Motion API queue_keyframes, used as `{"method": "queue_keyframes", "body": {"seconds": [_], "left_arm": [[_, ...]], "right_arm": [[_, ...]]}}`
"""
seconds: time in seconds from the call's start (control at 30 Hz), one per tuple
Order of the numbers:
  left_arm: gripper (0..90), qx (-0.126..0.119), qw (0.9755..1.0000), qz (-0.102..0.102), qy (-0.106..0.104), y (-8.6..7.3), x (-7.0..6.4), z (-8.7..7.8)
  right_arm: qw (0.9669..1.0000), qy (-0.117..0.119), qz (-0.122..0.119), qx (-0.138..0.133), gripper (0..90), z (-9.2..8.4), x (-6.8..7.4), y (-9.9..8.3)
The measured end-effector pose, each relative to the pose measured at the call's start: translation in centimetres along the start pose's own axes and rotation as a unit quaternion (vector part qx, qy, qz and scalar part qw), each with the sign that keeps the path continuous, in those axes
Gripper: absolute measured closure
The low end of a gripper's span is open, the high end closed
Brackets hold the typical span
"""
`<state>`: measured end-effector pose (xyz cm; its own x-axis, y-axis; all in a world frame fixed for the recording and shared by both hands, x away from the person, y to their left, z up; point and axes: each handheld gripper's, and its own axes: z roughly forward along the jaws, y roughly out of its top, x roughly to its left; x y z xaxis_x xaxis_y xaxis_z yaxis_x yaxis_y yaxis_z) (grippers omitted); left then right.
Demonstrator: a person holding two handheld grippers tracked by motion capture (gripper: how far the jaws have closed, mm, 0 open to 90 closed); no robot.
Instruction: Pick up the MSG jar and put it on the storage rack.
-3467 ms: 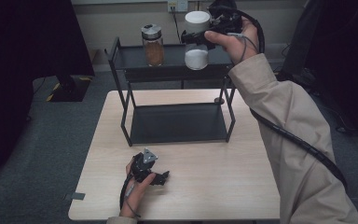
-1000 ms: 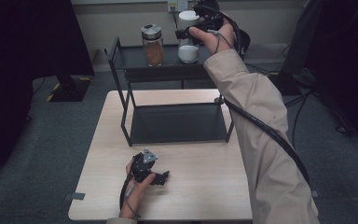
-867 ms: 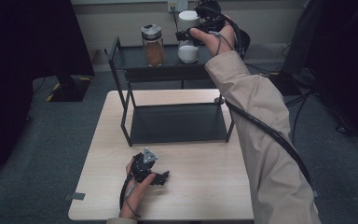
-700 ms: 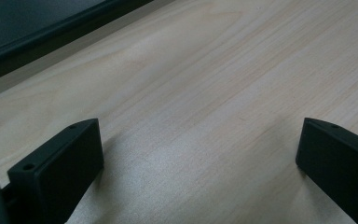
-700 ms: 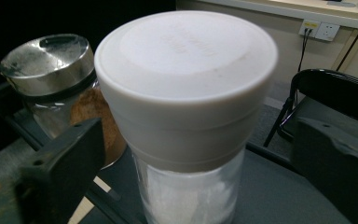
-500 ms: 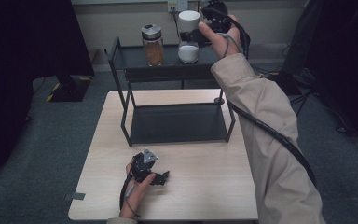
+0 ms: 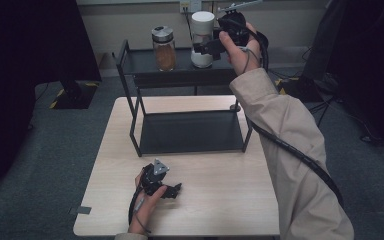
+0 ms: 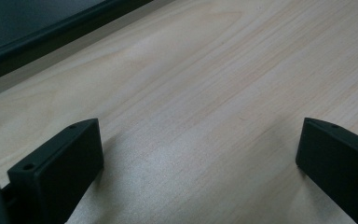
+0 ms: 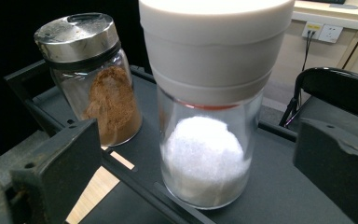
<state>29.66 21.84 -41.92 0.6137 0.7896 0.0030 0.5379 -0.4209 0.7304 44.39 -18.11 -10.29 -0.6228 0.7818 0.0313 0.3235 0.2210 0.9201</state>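
Note:
A glass jar with a white lid (image 7: 201,40) and white powder inside stands upright on the top shelf of a black rack (image 7: 145,62). In the right gripper view the white-lidded jar (image 9: 209,116) sits between my two black jaws, which stand wide apart and clear of the glass. My right gripper (image 7: 203,48) is open around it. To its left is a brown spice jar (image 7: 164,48) with a metal cap, also seen as the spice jar (image 9: 98,79). My left gripper (image 7: 173,189) rests open on the wooden table (image 8: 191,70) with nothing between its jaws.
The rack's lower shelf (image 7: 190,132) lies bare on the far half of the table (image 7: 220,200). A black chair (image 9: 345,93) and a wall socket (image 9: 328,31) are behind the rack. Cables trail on the grey floor at the right.
My right gripper carried the white-lidded jar left and down onto the top shelf beside the spice jar, then opened its jaws. The left gripper has stayed still.

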Motion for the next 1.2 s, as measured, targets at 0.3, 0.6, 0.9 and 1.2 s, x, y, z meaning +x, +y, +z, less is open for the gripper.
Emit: {"method": "queue_keyframes", "body": {"seconds": [0.3, 0.6, 0.9, 1.2], "left_arm": [[0.0, 0.0, 1.0, 0.001, 0.0, 0.0, 0.0, 0.0], [0.0, 0.001, 1.0, 0.001, 0.0, 0.0, 0.0, 0.0], [0.0, 0.0, 1.0, 0.001, 0.0, 0.0, 0.0, 0.0], [0.0, 0.0, 1.0, 0.001, 0.0, 0.0, 0.0, 0.0]], "right_arm": [[0.9999, 0.012, 0.003, 0.0, 0.1, -0.3, -0.2, -1.2], [0.9999, 0.015, -0.001, -0.002, 0.0, -0.6, 0.3, -2.3], [0.9998, 0.019, 0.0, -0.01, 0.4, -1.0, 0.4, -3.5], [0.9997, 0.022, -0.007, -0.006, 0.4, -1.4, 0.4, -4.7]]}}
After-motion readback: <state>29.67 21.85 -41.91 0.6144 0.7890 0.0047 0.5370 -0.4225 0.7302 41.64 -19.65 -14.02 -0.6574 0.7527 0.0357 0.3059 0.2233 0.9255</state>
